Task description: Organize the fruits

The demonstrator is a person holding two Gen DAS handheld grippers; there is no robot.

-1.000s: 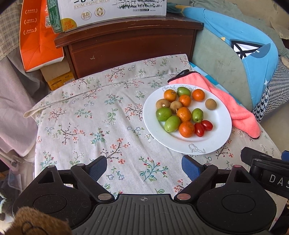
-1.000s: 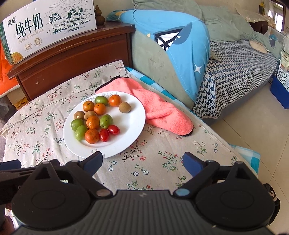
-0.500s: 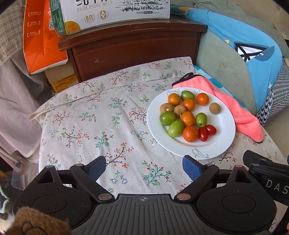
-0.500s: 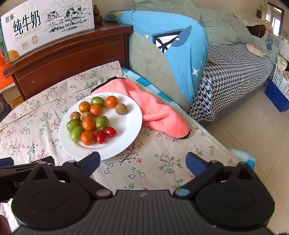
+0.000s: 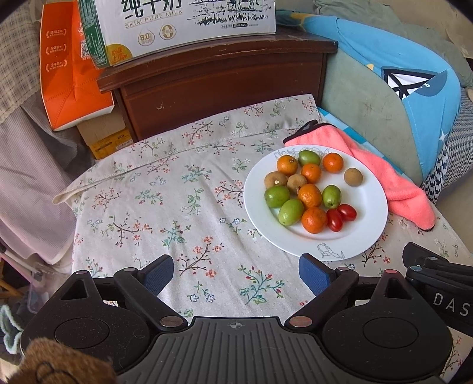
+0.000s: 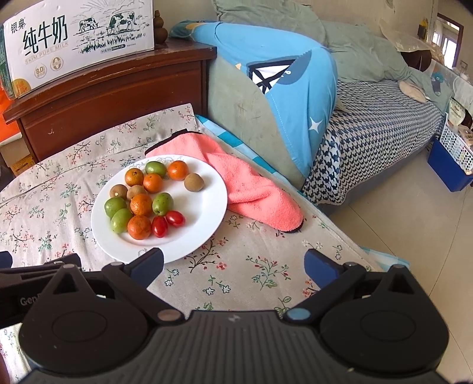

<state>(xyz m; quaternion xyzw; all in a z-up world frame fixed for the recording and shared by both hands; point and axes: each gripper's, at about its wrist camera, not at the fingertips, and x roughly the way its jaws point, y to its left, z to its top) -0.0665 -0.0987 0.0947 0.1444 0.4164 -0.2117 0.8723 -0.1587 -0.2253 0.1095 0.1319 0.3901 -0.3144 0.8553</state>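
Observation:
A white plate (image 5: 369,203) on the floral tablecloth holds several small oranges (image 5: 309,195), green fruits (image 5: 276,197), three brown fruits (image 5: 353,176) and two red cherry tomatoes (image 5: 340,216). The plate also shows in the right wrist view (image 6: 204,212), with an orange (image 6: 139,227) and the tomatoes (image 6: 168,223) near its front. My left gripper (image 5: 235,271) is open and empty, hovering near the plate's front left edge. My right gripper (image 6: 233,261) is open and empty, over the cloth just right of the plate's front rim.
A pink towel (image 5: 393,177) lies right of the plate, partly under it. A dark wooden cabinet (image 5: 218,79) with a milk carton box (image 5: 189,26) stands behind the table. A bed with a blue pillow (image 6: 289,82) is to the right. An orange bag (image 5: 71,73) stands at left.
Both grippers have moved slightly forward toward the table and plate, which now appear larger. Both stay open and nothing was picked up.

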